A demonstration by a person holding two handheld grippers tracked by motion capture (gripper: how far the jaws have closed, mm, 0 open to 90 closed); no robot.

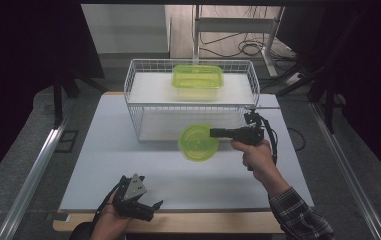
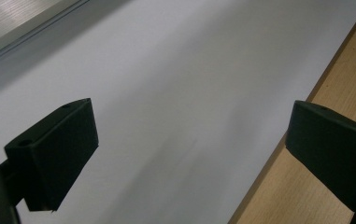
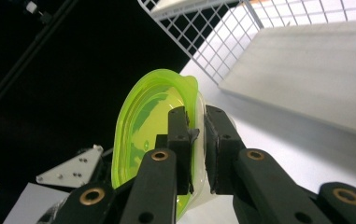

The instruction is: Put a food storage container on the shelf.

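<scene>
While the round, translucent lime-green plastic container (image 1: 198, 142) is clamped at its rim by the right hand-held gripper (image 1: 217, 132), it hangs tilted on edge above the white bench (image 1: 108, 165), just in front of the white wire basket rack (image 1: 143, 102). A rectangular lime-green plastic container (image 1: 197, 77) already sits on the rack's upper level. By the look of it, the work is mid-way: pick-up done, placement in the rack outstanding. The right hand (image 1: 255, 155) holds its tool level, pointing left across the bench with the forearm entering from the lower right. The left hand-held gripper (image 1: 145, 206) rests at the near bench edge, its jaws standing apart and holding nothing.
</scene>
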